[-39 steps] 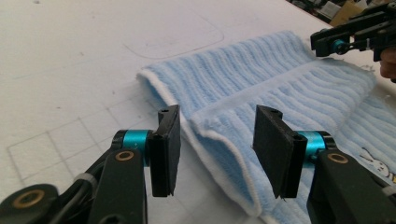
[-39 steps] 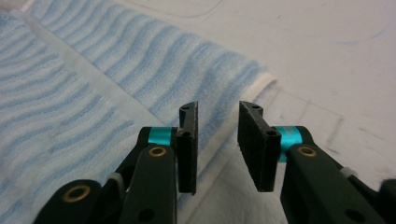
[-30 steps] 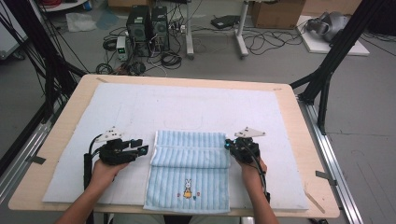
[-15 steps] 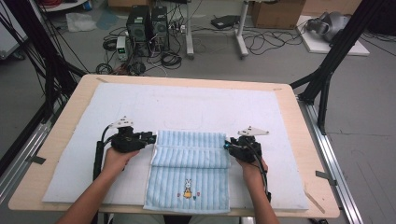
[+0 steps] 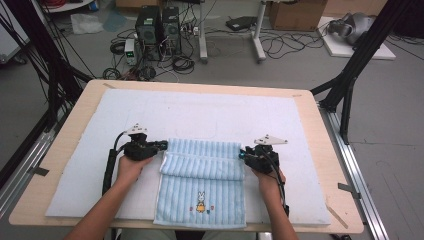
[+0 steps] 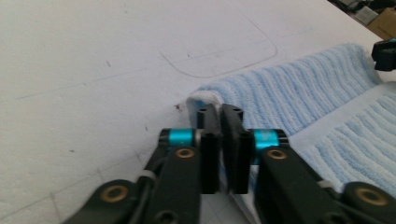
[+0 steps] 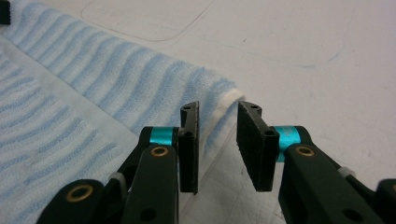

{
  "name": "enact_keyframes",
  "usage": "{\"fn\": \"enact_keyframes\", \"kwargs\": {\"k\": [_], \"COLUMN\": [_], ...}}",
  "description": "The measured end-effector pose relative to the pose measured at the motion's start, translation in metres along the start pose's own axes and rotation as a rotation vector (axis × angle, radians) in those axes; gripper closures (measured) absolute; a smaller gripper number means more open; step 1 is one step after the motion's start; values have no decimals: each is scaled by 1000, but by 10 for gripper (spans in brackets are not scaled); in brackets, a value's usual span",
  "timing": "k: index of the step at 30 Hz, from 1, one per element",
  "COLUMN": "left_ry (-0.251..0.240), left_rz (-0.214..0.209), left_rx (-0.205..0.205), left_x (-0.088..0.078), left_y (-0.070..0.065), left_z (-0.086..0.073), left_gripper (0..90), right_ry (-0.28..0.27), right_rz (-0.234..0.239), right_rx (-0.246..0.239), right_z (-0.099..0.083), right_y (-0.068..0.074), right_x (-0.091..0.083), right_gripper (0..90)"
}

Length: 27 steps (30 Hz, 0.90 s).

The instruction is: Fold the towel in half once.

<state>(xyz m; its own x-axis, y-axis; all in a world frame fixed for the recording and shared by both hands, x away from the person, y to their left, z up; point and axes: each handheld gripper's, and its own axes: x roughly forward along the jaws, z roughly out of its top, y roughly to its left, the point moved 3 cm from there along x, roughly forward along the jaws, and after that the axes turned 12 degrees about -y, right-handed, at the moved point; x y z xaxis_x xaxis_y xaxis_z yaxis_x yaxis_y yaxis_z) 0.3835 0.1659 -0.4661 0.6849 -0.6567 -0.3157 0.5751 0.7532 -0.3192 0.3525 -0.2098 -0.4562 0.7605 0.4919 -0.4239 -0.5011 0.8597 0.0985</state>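
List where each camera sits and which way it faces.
High view: above the person's side, looking forward and down at the table; forearms and both grippers show.
Left gripper view: rides the left gripper, facing the towel's corner.
Right gripper view: rides the right gripper, facing the opposite corner.
All share the striped blue towel.

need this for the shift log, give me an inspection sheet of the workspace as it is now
surface: wooden table under a white mat with faint marks.
job's things: blue striped towel, far end folded over, rabbit motif near the person.
clutter: nothing seen on the mat.
grippers: left gripper at the fold's left corner, jaws just closing, nearly together on the edge; right gripper at the right corner, jaws apart.
cables: black cable along the left forearm.
surroundings: computer towers, floor cables, cardboard box.
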Motion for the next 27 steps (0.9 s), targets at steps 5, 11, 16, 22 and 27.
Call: {"fn": "enact_keyframes", "kwargs": {"k": [5, 11, 16, 22, 27], "left_ry": [55, 106, 115, 109, 94], "left_rz": [-27, -74, -72, -38, -19], "left_rx": [17, 95, 98, 96, 64], "left_x": [-2, 4, 6, 17, 31], "left_y": [-1, -11, -13, -6, 5], "left_z": [-3, -7, -7, 9, 18], "left_gripper": [556, 680, 840, 859, 859], "right_ry": [27, 87, 100, 70, 48], "right_rz": [38, 24, 88, 51, 24], "right_rx": [38, -11, -24, -10, 13], "right_z": [-3, -7, -5, 4, 12], "right_y": [2, 5, 10, 0, -8], "right_x": [5, 13, 17, 30, 42], "right_gripper": [542, 605, 846, 853, 852]}}
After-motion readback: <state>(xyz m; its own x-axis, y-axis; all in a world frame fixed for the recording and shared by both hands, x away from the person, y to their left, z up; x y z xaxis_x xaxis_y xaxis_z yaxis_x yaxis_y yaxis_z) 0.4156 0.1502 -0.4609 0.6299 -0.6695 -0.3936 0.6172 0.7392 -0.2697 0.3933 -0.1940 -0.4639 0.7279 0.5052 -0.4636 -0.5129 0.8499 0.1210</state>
